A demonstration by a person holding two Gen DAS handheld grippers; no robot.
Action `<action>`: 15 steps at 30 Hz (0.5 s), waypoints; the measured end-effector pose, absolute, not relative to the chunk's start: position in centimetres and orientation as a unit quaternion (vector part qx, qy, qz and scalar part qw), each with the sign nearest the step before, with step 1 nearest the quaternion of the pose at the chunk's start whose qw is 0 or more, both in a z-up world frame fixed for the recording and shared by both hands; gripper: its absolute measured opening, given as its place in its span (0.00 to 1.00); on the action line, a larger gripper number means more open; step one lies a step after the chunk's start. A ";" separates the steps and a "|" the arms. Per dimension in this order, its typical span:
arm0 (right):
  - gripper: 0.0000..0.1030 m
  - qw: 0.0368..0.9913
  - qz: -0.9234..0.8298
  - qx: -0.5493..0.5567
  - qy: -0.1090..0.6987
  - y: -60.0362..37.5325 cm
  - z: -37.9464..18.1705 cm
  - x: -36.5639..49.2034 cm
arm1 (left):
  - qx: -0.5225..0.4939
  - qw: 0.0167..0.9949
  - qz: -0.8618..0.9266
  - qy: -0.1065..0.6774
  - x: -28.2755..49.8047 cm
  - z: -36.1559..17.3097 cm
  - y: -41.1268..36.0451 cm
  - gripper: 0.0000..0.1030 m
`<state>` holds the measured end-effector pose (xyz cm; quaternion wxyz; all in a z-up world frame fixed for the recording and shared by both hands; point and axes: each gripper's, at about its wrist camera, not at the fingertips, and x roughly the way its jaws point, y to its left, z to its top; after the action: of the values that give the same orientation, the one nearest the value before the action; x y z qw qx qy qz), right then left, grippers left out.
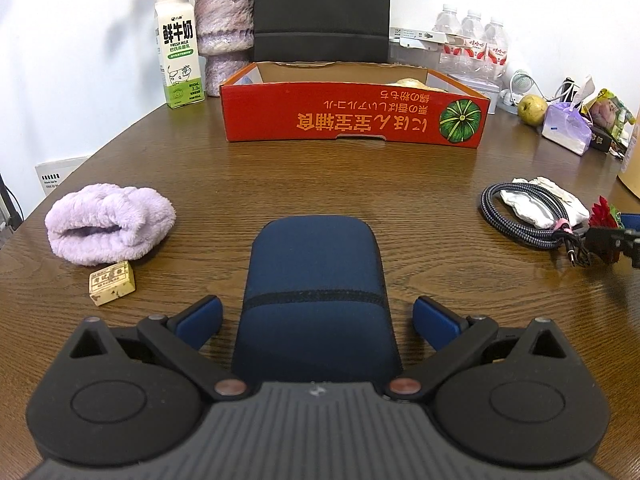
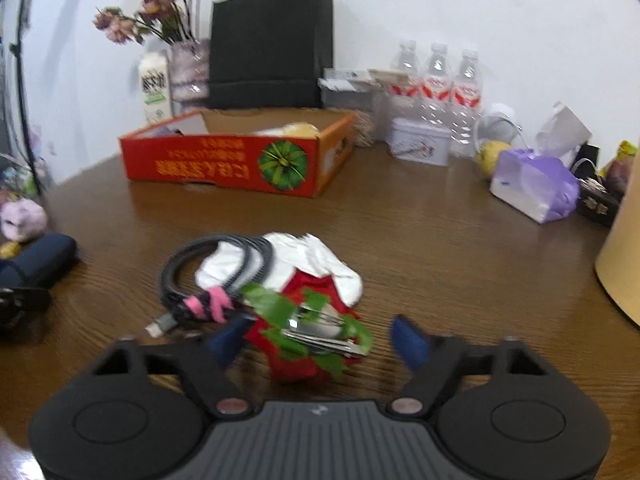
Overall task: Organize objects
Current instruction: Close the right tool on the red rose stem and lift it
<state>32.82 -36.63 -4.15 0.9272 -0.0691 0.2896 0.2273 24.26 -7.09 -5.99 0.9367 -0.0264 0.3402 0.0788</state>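
Right wrist view: blurred throughout, so you cannot read the lettering on the red box (image 2: 224, 164) or the milk carton (image 2: 154, 88).
Red flower (image 2: 296, 364): its metal stem parts smear together; from your right wrist view, contact with the fingers cannot be told.
Box contents: in the left wrist view the red box's front wall (image 1: 352, 116) hides all but a pale top edge (image 1: 408, 82).
Blue case (image 1: 316, 296): its near end is hidden behind your left gripper's body.
Right gripper (image 1: 616, 240): cut off by the left wrist frame's right edge.
Yellow container (image 2: 624, 272): cropped at the frame edge, unidentifiable.
Black bag (image 1: 322, 8): top cut off in the left wrist view.
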 end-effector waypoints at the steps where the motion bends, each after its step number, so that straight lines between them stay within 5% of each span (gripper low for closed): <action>1: 0.51 0.928 0.230 -0.067 0.286 -36.7 -4.1 32.6 | -0.026 0.937 0.079 0.340 24.3 -6.0 -7.1 1.00; 6: 0.40 0.935 0.219 -0.056 0.274 -36.6 -3.7 31.5 | -0.027 0.937 0.078 0.340 24.2 -6.0 -7.1 1.00; 15: 0.39 0.957 0.184 -0.054 0.218 -34.4 -2.8 26.9 | -0.028 0.937 0.076 0.340 24.1 -6.0 -7.1 1.00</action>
<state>26.91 -34.41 -2.77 0.9570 -0.0542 0.2180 0.1836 24.13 -7.08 -5.99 0.9371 -0.0280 0.3395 0.0758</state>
